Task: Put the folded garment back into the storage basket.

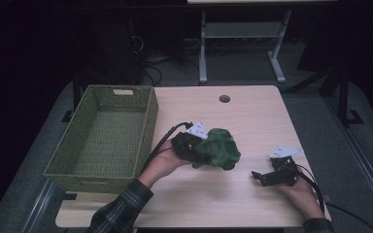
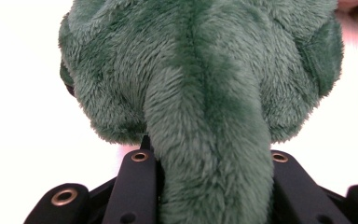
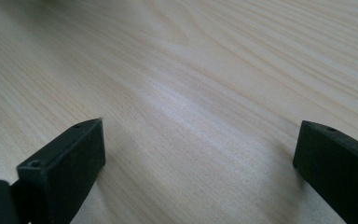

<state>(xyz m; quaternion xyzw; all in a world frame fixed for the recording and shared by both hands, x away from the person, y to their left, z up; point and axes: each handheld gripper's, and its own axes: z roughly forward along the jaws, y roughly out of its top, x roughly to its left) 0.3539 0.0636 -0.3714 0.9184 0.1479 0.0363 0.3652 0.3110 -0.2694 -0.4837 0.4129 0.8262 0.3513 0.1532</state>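
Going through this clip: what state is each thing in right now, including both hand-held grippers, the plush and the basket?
Left hand-held gripper: shut on the green plush toy, jaws clamped on a narrow limb of it.
Green plush toy: held by the left hand-held gripper, bunched over the table.
Right hand-held gripper: open, nothing between the jaws, low over the table.
Green woven basket: upright at the table's left, empty.
Table: bare wood around the toy.
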